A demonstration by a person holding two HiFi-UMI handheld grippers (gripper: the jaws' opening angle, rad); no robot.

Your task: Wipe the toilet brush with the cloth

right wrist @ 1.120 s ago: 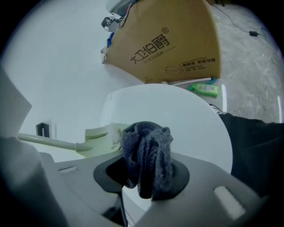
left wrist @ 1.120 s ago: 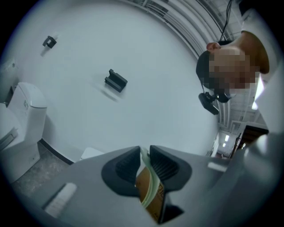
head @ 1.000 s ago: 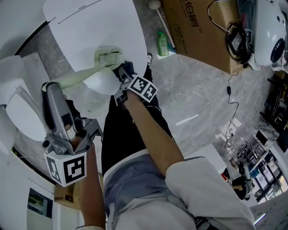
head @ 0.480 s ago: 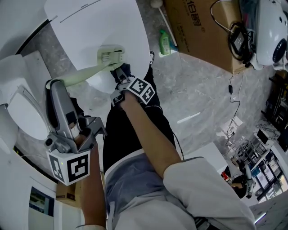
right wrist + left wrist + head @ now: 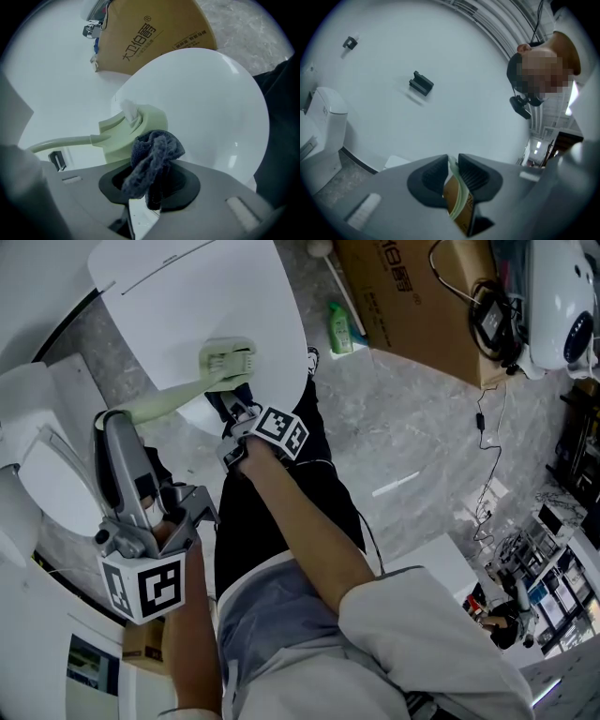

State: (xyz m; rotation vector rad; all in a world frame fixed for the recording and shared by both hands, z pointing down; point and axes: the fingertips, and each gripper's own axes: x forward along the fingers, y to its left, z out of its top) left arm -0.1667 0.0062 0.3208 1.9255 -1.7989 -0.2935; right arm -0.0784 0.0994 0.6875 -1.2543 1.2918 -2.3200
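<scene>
Jaws of the left gripper (image 5: 111, 420), at the lower left, are clenched on the thin end of the toilet brush (image 5: 228, 360) handle; in the left gripper view a pale green strip with a brown piece behind it is pinched between the two dark pads (image 5: 476, 176), with a white wall and a toilet (image 5: 327, 119) beyond. The pale green handle runs up and to the right to the brush head, which lies on the white oval lid (image 5: 187, 287) — flat and green, with white bristles showing in its middle. Just below the head is the right gripper (image 5: 232, 401); its jaws grasp a bunched dark blue cloth (image 5: 152, 157), and in the right gripper view the cloth sits against the near edge of the brush head. Farther right, on the grey marbled floor (image 5: 412, 427), stand a small green bottle (image 5: 339, 329) and a cardboard box (image 5: 422, 306).
</scene>
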